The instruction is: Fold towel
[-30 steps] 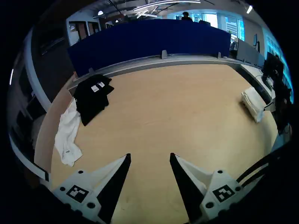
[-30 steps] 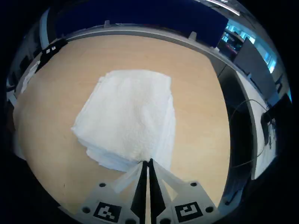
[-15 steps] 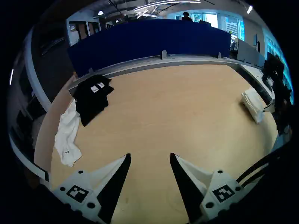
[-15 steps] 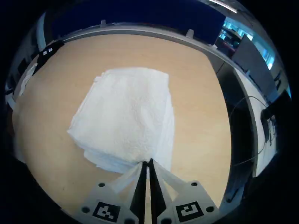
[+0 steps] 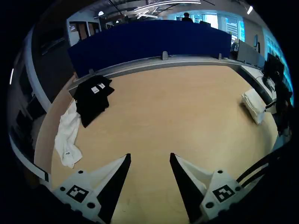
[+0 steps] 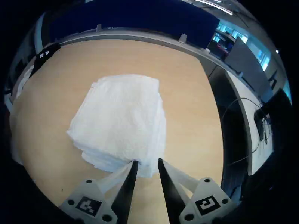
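The right tongs [image 6: 146,166] stand slightly apart, with the near corner of the folded white terry towel [image 6: 119,119] between their tips. The towel lies on the light wooden bench [image 6: 187,82]. The left tongs [image 5: 149,158] gape wide above the bench; beyond them lie a crumpled white cloth [image 5: 67,136] and a black garment [image 5: 91,97].

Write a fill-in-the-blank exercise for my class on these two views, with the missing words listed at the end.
1. In the right gripper view, the white towel lies ___ in a neat stack on the table.
2. The right gripper has its jaws ___ around the towel's near corner.
3. In the left gripper view, the garment beside the white cloth is ___ in colour.
4. The left gripper is open and holds ___.

Missing words: folded; open; black; nothing
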`<move>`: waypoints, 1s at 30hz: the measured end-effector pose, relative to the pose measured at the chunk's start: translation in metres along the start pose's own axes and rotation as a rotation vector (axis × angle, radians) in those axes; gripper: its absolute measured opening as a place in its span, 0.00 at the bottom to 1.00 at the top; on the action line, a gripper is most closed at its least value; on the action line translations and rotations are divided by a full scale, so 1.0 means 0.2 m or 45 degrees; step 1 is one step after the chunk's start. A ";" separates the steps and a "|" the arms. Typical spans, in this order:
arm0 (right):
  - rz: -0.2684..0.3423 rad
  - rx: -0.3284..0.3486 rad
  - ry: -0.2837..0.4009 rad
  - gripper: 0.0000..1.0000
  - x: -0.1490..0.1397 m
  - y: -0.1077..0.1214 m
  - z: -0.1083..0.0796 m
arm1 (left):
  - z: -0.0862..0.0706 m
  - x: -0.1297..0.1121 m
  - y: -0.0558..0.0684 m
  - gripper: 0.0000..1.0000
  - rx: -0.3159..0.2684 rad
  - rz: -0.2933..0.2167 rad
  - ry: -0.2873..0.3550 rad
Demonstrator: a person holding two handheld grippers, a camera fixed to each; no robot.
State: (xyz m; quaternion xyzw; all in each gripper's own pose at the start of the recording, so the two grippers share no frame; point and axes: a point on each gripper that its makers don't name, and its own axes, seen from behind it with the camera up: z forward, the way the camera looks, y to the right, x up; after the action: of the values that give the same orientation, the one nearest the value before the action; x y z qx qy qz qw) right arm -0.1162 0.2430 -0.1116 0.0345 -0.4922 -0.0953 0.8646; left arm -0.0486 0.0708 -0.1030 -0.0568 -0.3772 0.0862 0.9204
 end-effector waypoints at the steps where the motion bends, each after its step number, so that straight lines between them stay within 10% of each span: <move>1: 0.002 0.003 -0.001 0.51 0.00 0.00 0.00 | 0.00 0.00 0.00 0.77 0.000 0.000 0.001; 13: 0.008 -0.005 0.035 0.85 0.02 -0.04 -0.07 | 0.01 0.02 -0.01 0.77 -0.011 -0.007 0.018; 30: 0.075 -0.020 0.201 0.85 0.21 -0.16 -0.17 | 0.01 0.04 -0.05 0.76 -0.026 -0.017 0.049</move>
State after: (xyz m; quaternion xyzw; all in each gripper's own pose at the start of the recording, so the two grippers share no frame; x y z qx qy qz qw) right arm -0.0701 0.2014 -0.0989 0.0205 -0.4224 -0.0708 0.9034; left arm -0.0441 0.0621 -0.0945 -0.0653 -0.3608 0.0749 0.9273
